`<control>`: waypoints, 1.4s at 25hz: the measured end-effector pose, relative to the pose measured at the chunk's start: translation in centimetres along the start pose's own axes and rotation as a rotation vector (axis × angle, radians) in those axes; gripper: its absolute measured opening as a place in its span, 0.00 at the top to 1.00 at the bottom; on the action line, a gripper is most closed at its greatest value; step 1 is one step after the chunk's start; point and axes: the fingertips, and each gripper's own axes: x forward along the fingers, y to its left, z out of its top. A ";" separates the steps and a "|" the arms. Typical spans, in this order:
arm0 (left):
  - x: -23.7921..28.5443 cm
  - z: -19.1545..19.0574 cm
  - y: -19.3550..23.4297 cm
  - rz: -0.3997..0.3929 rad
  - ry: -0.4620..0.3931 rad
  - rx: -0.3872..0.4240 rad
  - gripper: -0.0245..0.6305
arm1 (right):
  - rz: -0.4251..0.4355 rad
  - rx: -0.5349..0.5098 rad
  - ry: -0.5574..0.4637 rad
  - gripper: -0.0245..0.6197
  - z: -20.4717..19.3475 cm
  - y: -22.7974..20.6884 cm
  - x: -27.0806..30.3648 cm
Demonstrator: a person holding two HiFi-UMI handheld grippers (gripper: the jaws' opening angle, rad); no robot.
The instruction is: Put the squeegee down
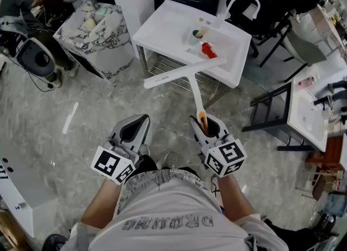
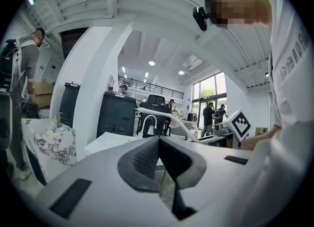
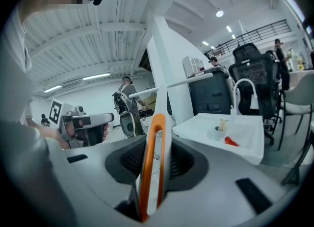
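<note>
Forearms extend forward side by side above the floor. Right gripper (image 1: 205,122) points toward the sink (image 1: 162,33), jaws clamped on the squeegee (image 1: 193,88) at the end of its handle, beside the orange loop (image 3: 147,172). Left gripper (image 1: 142,118) is level, jaws together with nothing between them. The squeegee is white, its slim handle running away from the gripper to a long blade (image 1: 181,73) set crosswise. The blade is held in the air at the sink's near edge, clear of the basin.
</note>
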 end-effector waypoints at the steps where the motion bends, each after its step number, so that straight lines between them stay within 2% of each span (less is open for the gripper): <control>1: 0.1 -0.1 -0.2 0.001 0.001 -0.001 0.93 | -0.002 0.002 0.004 0.80 0.0 -0.1 -0.1; 17: 2.4 0.0 0.4 0.027 -0.008 0.001 0.93 | 0.020 -0.009 0.002 0.80 0.5 -2.7 0.7; 35: 7.3 0.1 6.3 0.028 0.002 -0.014 0.93 | 0.017 -0.010 0.021 0.80 2.3 -6.1 6.8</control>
